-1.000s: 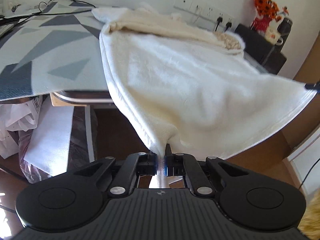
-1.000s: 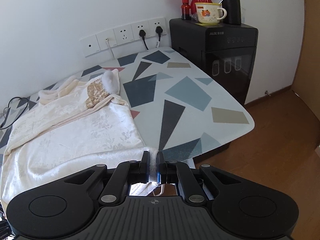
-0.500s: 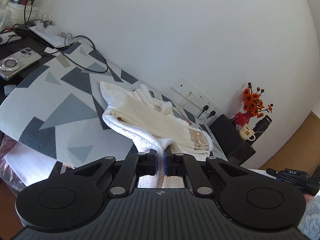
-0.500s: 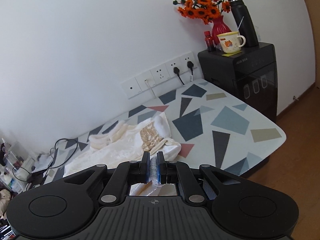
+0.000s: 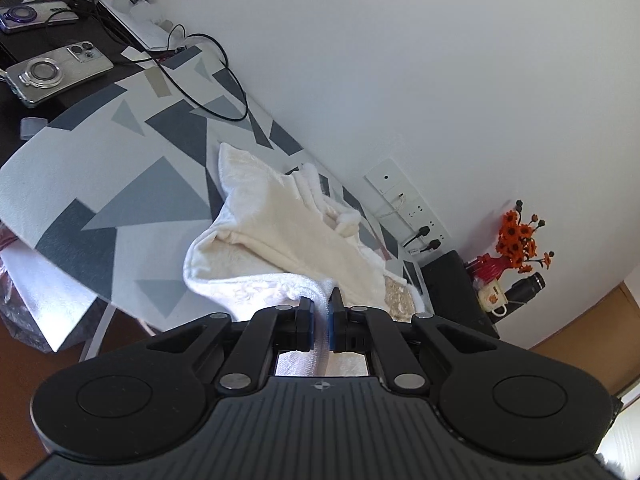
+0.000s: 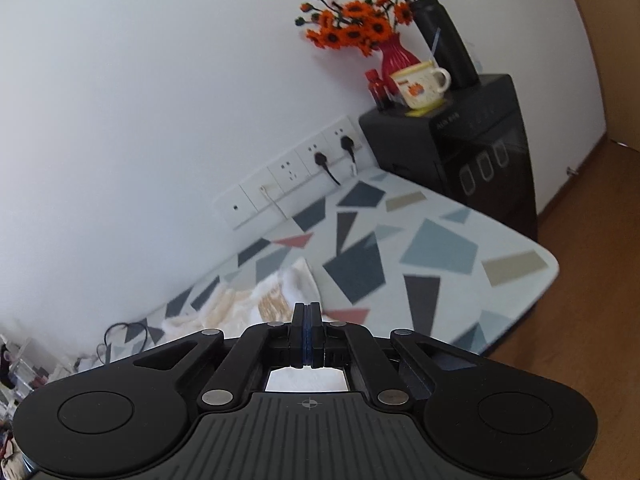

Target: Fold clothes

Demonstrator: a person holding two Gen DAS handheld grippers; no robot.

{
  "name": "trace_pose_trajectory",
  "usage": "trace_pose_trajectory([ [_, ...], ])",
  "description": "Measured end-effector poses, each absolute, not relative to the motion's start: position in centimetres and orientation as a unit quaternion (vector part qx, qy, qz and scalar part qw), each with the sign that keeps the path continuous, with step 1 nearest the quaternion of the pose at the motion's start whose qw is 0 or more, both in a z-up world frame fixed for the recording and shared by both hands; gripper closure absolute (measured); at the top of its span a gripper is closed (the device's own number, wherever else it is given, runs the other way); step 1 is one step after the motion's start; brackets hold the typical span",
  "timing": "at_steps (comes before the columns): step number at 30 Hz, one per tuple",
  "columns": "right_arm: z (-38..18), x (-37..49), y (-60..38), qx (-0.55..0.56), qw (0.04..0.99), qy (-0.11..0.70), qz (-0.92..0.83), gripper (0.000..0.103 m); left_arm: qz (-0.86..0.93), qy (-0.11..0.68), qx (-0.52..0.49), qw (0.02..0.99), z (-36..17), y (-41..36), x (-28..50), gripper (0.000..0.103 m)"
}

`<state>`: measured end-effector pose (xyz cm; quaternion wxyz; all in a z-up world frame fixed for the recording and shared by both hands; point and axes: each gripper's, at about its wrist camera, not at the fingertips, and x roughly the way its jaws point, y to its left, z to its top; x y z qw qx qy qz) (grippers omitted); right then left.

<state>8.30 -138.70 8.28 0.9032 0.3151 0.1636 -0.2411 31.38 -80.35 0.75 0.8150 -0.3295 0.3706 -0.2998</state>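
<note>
A cream fleece garment (image 5: 280, 232) lies on the table (image 5: 120, 184) with the geometric pattern, its lower part doubled back over itself. My left gripper (image 5: 320, 312) is shut on the garment's white hem, which runs up between the blue pads. In the right wrist view the garment (image 6: 272, 300) lies bunched just beyond my right gripper (image 6: 306, 316). Its fingers are pressed together, and white cloth shows directly under them. The gold sequin patch near the collar peeks out beside the fingers.
Two phones (image 5: 60, 72) and black cables (image 5: 216, 80) lie at the table's far left end. Wall sockets (image 6: 304, 172) line the wall. A black cabinet (image 6: 472, 148) at the right end carries a red vase of orange flowers (image 6: 360, 28), a mug (image 6: 420, 84) and a flask (image 6: 440, 36).
Both grippers have risen and moved in over the table with the hem. The garment no longer hangs off the front edge; its lower part now lies folded toward the collar.
</note>
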Motion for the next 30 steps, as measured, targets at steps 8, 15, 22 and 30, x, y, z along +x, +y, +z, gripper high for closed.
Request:
trace_pose_trajectory([
  [8,3.3,13.0,-140.4,0.285,0.902,0.279,-0.163,0.071,-0.289,0.367,-0.302,0.831,2.5,-83.8,33.9,0.097],
  [15,-10.4,9.9,-134.8,0.258,0.866,0.405,-0.137,0.056,-0.255,0.403,-0.271,0.836,2.4,-84.1,34.5,0.097],
  [22,-17.6,8.1,-130.4,0.22,0.891,0.379,-0.122,0.021,-0.229,0.427,-0.228,0.845,2.7,-84.8,34.7,0.097],
  [30,-22.0,9.1,-131.1,0.301,0.896,0.314,-0.091,0.043,-0.214,0.439,-0.187,0.853,3.0,-85.8,34.7,0.097],
])
